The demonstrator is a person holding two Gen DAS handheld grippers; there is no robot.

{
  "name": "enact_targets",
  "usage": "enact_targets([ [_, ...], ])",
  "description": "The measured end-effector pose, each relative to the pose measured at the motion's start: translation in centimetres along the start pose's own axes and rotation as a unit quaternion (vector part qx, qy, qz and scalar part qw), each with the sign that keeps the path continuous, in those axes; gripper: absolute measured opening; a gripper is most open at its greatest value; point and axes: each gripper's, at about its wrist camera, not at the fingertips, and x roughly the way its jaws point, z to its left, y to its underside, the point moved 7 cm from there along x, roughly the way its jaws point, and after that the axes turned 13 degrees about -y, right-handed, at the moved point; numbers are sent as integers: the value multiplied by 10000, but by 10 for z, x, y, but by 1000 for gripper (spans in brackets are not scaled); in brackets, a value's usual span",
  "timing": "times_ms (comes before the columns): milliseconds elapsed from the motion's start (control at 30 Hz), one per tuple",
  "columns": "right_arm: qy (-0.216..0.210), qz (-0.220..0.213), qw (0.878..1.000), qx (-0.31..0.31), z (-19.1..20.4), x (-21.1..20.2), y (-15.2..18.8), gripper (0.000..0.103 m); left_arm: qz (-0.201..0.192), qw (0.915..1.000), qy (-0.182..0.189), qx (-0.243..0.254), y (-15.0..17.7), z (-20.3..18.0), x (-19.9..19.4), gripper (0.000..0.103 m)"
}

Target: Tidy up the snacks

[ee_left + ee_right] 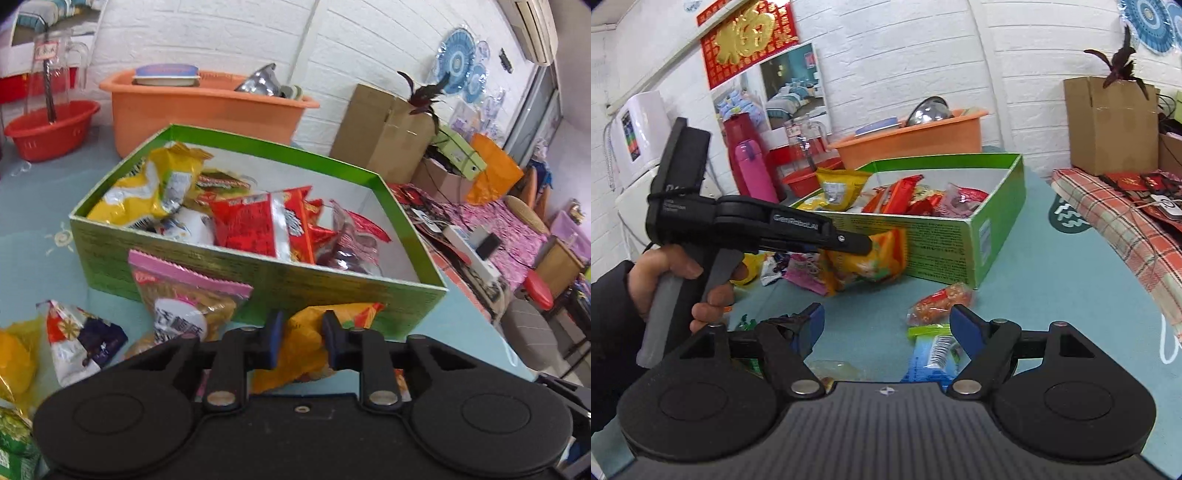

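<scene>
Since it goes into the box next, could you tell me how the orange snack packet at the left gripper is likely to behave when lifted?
The orange snack packet looks crinkled and puffy, so probably light and floppy. Its glossy film may slip between the left gripper's pads. The contents are probably crushable.

The left gripper (864, 245) pinches an orange snack bag (882, 258) beside the green box (960, 240), while the right gripper (886, 325) hangs open over the blue surface (1052, 295).

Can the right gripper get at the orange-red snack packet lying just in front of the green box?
Probably yes: the right gripper is open and empty, and the orange-red snack packet lies on bare tablecloth just ahead, with nothing between.
</scene>
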Motion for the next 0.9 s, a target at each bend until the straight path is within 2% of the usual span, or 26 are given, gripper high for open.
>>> enact_targets([
  [167,-192,107,9997,55,8,0,6,103,570,9958,674,-225,33,-3,-22,60],
  [200,-223,129,9997,57,10,0,7,103,646,9948,751,-244,39,-2,-27,57],
  [300,-289,196,9994,-6,17,1,11,103,745,9927,905,-295,58,1,-48,58],
  [367,-315,252,9992,-46,22,2,13,103,652,9939,831,-315,63,6,-59,72],
  [400,-327,272,9991,-68,24,4,14,103,582,9947,771,-363,63,10,-64,96],
  [433,-339,288,9990,-93,27,4,15,103,504,9951,733,-426,63,13,-68,103],
  [533,-364,290,9987,-192,34,4,15,103,226,9954,612,-699,58,21,-82,103],
  [633,-386,303,9982,-330,38,4,14,103,115,9932,722,-905,52,23,-87,103],
  [900,-309,424,9953,-811,42,24,-1,103,197,9913,891,-954,31,12,-63,103],
])
